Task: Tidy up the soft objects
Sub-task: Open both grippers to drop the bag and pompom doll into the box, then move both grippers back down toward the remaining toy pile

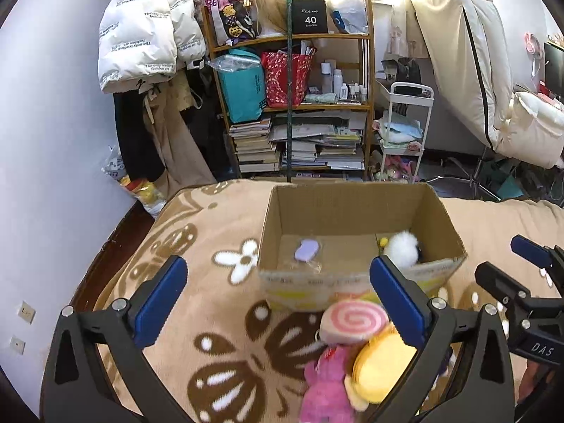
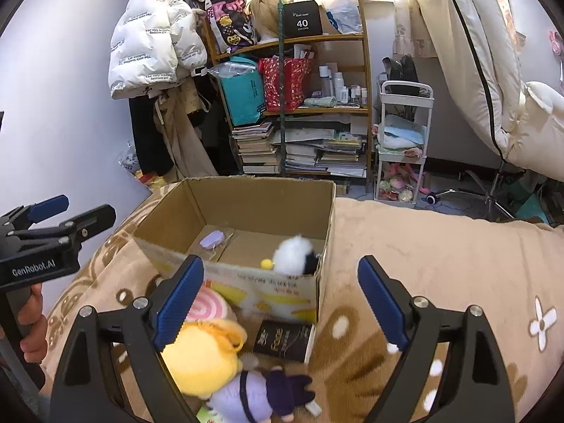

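Plush and light, the yellow toy (image 2: 201,356) should squash easily, best pinched across its round body, while both left tool (image 1: 278,303) and right tool (image 2: 282,303) gape empty.

We see a fleecy, matt blanket (image 1: 218,317) under a plain brown cardboard box (image 1: 352,211) with a printed front. The toys are plush: a fluffy white ball (image 2: 294,253), a yellow one (image 2: 201,356), a pink one (image 1: 328,387). Both grippers' (image 1: 278,303) arms look like matt black plastic with ribbed blue pads (image 2: 179,303) and shiny metal bolts (image 2: 419,302). The black booklet (image 2: 283,342) is glossy.
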`<state>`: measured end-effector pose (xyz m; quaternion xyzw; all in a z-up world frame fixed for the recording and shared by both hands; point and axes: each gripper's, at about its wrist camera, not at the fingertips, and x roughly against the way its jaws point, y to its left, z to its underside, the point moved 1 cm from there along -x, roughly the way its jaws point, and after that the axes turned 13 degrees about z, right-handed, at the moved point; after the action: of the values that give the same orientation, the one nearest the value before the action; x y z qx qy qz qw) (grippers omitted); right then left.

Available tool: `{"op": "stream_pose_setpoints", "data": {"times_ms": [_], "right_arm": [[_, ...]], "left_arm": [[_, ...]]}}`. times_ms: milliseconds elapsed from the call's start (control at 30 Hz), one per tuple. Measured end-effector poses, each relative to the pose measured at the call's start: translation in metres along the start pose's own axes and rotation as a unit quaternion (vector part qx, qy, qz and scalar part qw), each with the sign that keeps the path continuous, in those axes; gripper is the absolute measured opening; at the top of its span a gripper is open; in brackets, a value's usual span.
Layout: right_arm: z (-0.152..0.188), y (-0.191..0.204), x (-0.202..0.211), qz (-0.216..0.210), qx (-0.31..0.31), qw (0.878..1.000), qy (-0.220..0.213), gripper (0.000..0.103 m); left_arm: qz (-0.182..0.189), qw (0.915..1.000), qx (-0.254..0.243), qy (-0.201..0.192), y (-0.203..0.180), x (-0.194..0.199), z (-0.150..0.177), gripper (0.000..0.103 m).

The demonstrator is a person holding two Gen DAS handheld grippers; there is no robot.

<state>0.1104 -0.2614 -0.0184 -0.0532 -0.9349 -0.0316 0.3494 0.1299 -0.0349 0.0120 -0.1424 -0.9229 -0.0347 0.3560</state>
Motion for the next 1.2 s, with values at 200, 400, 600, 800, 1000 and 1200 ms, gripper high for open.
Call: {"op": "stream_pose_setpoints", "data": {"times_ms": [200, 400, 600, 800, 1000, 1200], "right_arm": [[0.016, 0.002, 0.020, 0.001, 0.007, 1.000, -0.005, 0.101], [0.035, 0.010, 0.030, 0.003, 0.022, 1.000, 0.010, 0.102], [0.050, 0.011, 0.040, 0.001, 0.013, 1.000, 0.024, 0.102], [0.062, 0.011, 0.044, 0.010, 0.011, 0.999, 0.034, 0.102], [0.070, 0.015, 0.046, 0.028, 0.013, 0.999, 0.034, 0.102], [0.071, 0.010, 0.044, 0.036, 0.006, 0.998, 0.042, 0.102]], "left_arm": [[0.012, 0.9998, 0.005, 0.017, 0.003, 0.013, 0.020, 0.102], [0.024, 0.9990, 0.025, 0.027, 0.011, 0.027, 0.042, 0.102], [0.022, 0.9988, 0.029, 0.033, 0.016, 0.038, 0.056, 0.102], [0.039, 0.9986, 0.023, 0.027, 0.012, 0.044, 0.066, 0.102], [0.049, 0.9985, -0.009, 0.023, -0.005, 0.042, 0.075, 0.102], [0.064, 0.9973, -0.023, 0.027, -0.016, 0.035, 0.078, 0.102]]}}
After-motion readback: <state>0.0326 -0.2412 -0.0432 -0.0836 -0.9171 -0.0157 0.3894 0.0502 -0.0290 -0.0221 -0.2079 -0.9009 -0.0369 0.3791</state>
